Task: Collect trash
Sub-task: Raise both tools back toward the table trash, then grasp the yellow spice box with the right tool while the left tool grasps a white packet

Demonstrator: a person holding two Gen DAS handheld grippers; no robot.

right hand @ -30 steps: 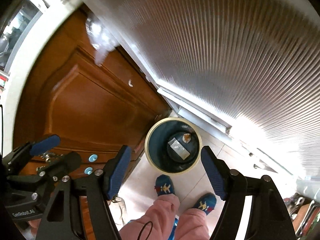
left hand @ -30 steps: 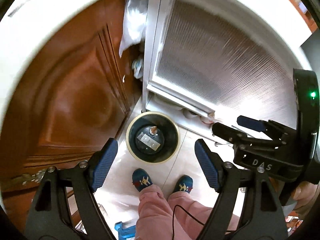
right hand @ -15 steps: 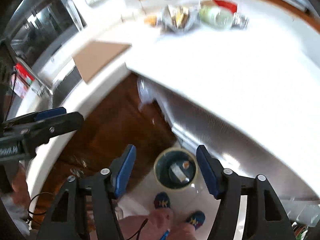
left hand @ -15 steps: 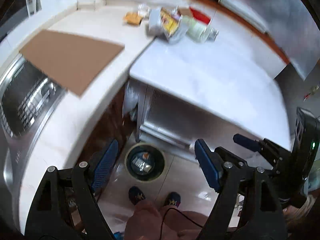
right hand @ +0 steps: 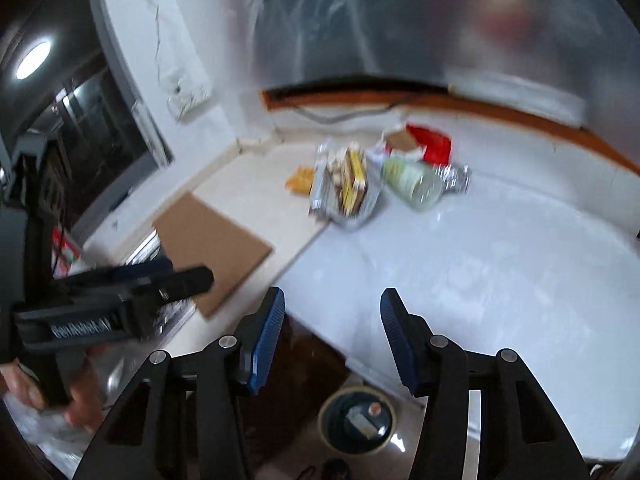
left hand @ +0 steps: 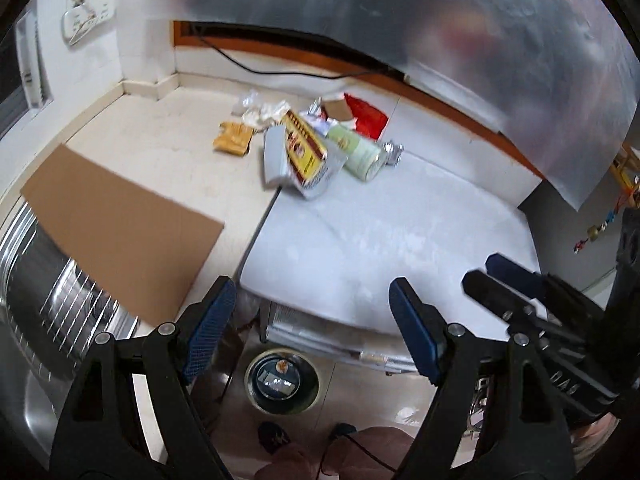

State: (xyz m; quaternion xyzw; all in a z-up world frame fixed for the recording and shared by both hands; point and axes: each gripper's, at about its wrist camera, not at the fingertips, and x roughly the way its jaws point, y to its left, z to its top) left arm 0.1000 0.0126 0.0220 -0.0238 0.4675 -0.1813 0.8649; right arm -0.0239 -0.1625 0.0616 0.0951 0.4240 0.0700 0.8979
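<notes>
Lying on its side, green cup [left hand: 361, 155], mouth toward camera, among wrappers [left hand: 302, 156]

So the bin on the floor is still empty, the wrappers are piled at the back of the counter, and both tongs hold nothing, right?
Not quite: the bin is not empty. The left wrist view shows a flat silvery packet and a small orange-topped scrap lying in it. The rest stands: the wrappers are piled at the back of the counter, and the left tongs and right tongs hold nothing.

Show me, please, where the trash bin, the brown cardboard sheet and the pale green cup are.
trash bin [left hand: 251, 376], left wrist view, on its cream rim.
brown cardboard sheet [left hand: 120, 228], left wrist view, on its flat middle.
pale green cup [right hand: 408, 178], right wrist view, on its side wall.
</notes>
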